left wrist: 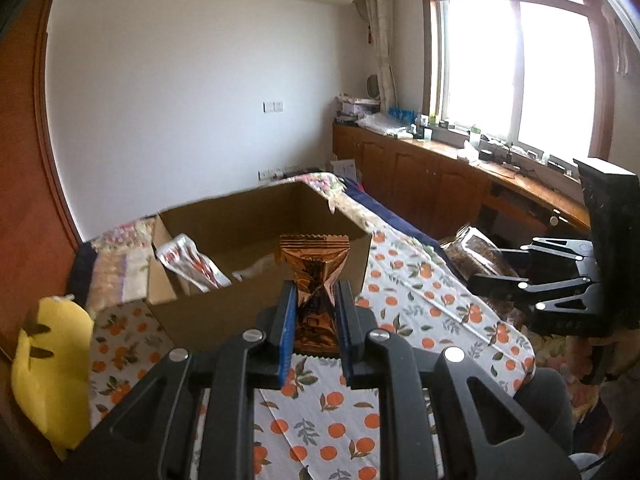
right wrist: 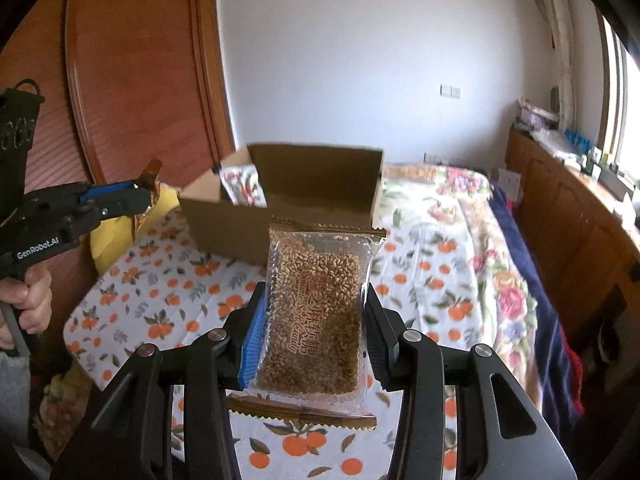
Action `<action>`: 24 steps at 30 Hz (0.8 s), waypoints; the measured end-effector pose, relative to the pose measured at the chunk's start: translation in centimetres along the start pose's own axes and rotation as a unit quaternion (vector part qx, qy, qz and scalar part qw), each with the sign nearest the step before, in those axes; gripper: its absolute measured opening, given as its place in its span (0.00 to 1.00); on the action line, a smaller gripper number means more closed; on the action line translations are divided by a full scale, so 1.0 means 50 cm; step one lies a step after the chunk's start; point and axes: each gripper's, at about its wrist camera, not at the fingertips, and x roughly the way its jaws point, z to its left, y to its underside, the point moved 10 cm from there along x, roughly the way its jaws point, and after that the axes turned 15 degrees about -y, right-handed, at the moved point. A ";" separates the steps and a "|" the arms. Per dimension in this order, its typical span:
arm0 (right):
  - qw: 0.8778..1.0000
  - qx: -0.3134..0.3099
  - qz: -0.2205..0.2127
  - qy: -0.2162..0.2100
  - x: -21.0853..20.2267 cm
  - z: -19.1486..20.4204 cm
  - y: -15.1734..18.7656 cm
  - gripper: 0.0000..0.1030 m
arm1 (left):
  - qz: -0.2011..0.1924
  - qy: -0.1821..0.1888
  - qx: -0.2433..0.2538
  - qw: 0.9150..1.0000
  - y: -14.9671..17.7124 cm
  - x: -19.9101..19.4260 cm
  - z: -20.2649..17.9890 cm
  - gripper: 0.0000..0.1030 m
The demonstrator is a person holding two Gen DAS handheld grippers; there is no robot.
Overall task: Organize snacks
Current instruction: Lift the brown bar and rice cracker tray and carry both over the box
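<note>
Copper foil catches the light first: a crinkled copper snack packet [left wrist: 314, 280] stands pinched at its waist between the blue-lined fingers of the left gripper [left wrist: 316, 296], held upright just short of the cardboard box [left wrist: 256, 300] so it can go in over the near wall. Over on the other side, the right gripper [right wrist: 316, 320] is clamped on a clear sesame candy pack [right wrist: 316, 312], fingers squeezing its long edges so the flat packet rides face up, pointed at the same box. Both snacks are in the air, then, not yet dropped. Inside the box a red-and-white packet [left wrist: 192, 264] already leans against the left wall, with something pale beside it that's hard to make out. The box sits open-topped on the bed, on an orange-print sheet [left wrist: 320, 412], flaps out of the way, which looks like the collecting point for everything. A yellow plush toy [left wrist: 52, 364] lies at the bed's left edge, and wooden cabinets [left wrist: 420, 176] run under the window well behind.
</note>
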 end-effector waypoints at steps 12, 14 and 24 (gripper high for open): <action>0.999 -0.028 -0.027 -0.010 -0.075 0.013 -0.089 0.43 | -0.012 -0.018 -0.006 1.000 -0.064 -0.037 0.003 0.16; 0.999 -0.029 -0.029 -0.011 -0.076 0.014 -0.089 0.42 | -0.007 -0.017 -0.007 1.000 -0.063 -0.030 0.001 0.16; 0.999 -0.028 -0.019 -0.024 -0.035 -0.004 -0.093 0.43 | -0.003 -0.023 -0.014 1.000 -0.067 0.018 0.011 0.16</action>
